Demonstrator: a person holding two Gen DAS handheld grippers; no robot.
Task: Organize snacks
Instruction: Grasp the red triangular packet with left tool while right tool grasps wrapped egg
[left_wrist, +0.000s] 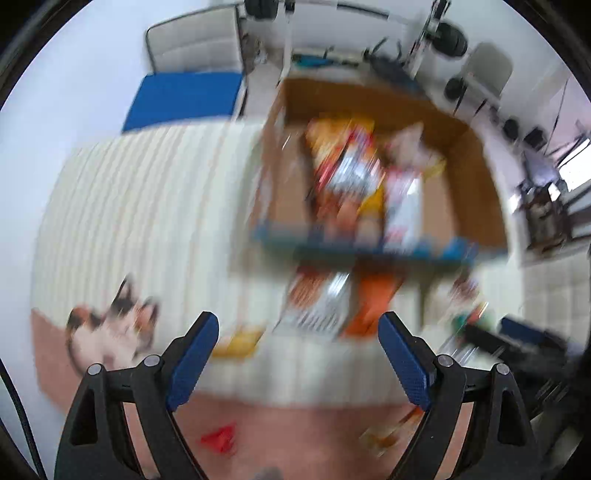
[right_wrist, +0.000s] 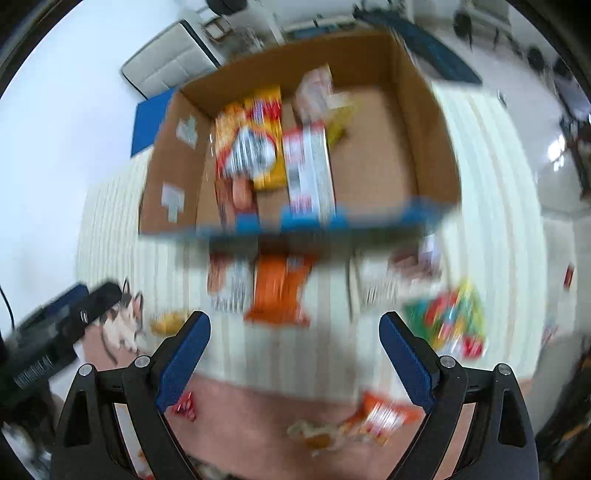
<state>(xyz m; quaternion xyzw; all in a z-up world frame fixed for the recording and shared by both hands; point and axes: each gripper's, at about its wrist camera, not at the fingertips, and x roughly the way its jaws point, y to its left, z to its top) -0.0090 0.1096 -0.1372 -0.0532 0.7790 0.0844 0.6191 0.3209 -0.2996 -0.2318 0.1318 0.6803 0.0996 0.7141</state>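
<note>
Both views are motion-blurred. A cardboard box (left_wrist: 476, 177) (right_wrist: 424, 122) stands on a cream striped mat and holds several snack packs (left_wrist: 354, 173) (right_wrist: 258, 147). In front of the box lie an orange pack (left_wrist: 373, 306) (right_wrist: 277, 291) and a silver-brown pack (left_wrist: 317, 302) (right_wrist: 225, 284). A green and red pack (right_wrist: 450, 317) lies at the right. My left gripper (left_wrist: 297, 325) is open and empty above the mat's near edge. My right gripper (right_wrist: 293, 325) is open and empty just before the orange pack. The left gripper (right_wrist: 66, 314) shows at the left of the right wrist view.
A small yellow snack (left_wrist: 240, 341) (right_wrist: 166, 325) and a red one (left_wrist: 219, 439) (right_wrist: 184, 404) lie near the mat's front edge. An orange-white pack (right_wrist: 384, 417) lies on the pink area. A cat picture (left_wrist: 110, 332) marks the mat's left. White chairs (left_wrist: 195, 37) stand behind.
</note>
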